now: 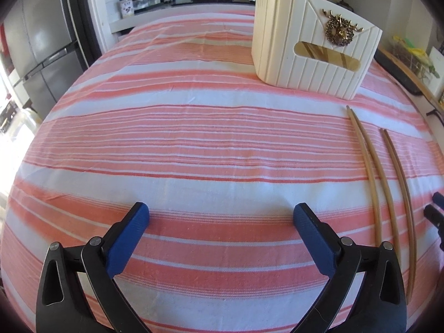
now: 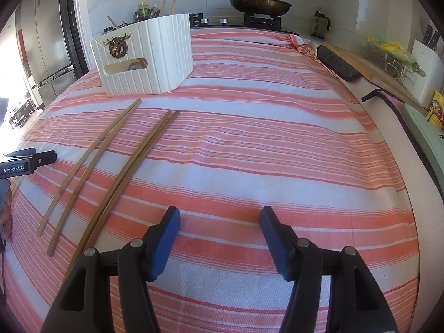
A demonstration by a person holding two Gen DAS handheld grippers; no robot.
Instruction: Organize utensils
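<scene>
Both views come from cameras mounted on the hand-held grippers, each looking forward and steeply down along its own two fingers at the striped cloth. The left wrist camera sits low and close over the cloth, facing the white holder at upper right, with the chopsticks along its right edge. The right wrist camera, equally near, has the same white holder at upper left and the same chopsticks on its left. Both share the holder, chopsticks, cloth and the stove behind.
</scene>
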